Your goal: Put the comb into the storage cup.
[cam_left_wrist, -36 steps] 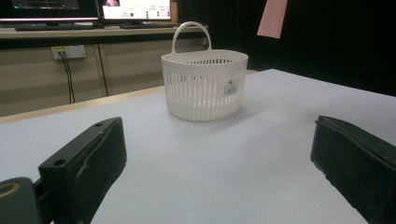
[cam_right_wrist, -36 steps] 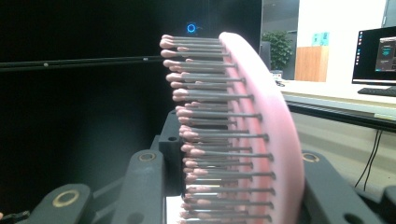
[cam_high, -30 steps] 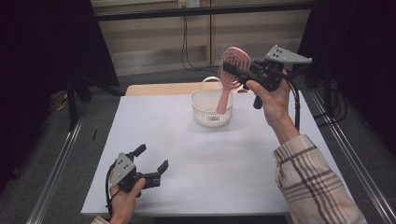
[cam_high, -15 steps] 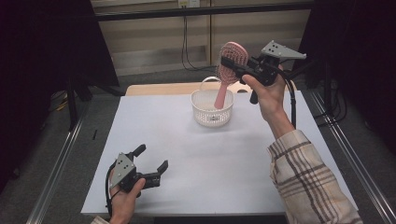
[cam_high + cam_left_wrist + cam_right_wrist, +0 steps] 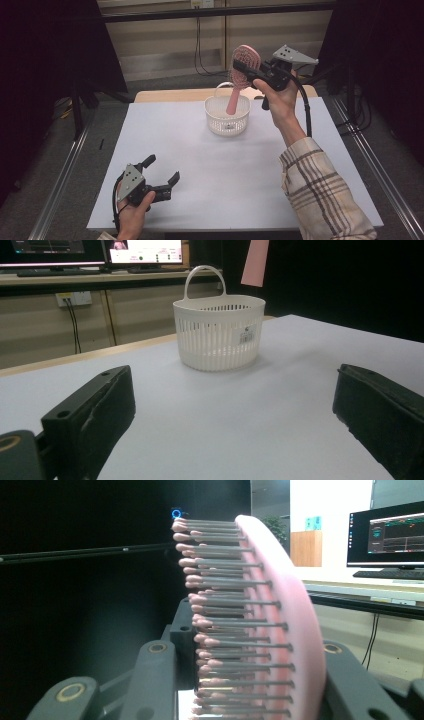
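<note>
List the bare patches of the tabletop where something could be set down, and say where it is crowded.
Free: the wide white stretch between the white slatted basket and the left gripper, and the table left of the basket. Crowded: around the basket, where the right gripper holds a pink hairbrush handle-down over it.

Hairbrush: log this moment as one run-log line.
right gripper: shut on pink hairbrush, handle pointing down above white basket | left gripper: open, nothing held, low over table near corner
</note>
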Tool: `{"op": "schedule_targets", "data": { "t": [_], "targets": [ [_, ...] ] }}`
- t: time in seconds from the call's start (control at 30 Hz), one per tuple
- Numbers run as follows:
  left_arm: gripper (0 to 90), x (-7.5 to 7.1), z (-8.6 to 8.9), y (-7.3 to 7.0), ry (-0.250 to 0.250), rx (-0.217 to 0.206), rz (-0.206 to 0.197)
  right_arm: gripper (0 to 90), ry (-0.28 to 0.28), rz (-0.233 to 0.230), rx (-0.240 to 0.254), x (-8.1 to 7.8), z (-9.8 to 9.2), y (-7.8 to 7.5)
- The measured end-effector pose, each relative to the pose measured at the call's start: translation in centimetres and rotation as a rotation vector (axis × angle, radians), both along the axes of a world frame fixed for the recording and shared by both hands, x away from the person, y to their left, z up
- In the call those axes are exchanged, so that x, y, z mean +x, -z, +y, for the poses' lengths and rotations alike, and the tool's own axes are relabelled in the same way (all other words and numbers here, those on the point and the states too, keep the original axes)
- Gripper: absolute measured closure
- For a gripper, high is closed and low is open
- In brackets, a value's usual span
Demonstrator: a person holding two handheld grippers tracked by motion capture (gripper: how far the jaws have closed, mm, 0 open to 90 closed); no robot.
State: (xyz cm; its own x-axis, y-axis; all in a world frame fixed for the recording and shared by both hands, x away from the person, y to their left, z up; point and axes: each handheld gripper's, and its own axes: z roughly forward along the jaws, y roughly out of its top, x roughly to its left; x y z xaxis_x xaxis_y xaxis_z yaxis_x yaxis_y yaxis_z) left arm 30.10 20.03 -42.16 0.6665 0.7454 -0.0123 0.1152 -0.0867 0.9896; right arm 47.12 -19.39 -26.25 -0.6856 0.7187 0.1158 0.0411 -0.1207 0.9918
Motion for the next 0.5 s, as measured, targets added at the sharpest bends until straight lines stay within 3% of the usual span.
{"op": "schedule_targets", "data": {
  "t": [0.5],
  "targets": [
    [3.5,0.0,0.0,0.0,0.002,0.002,-0.001,62.3,0.047,0.024,-0.005,1.9,0.3,1.7]
  ]
}}
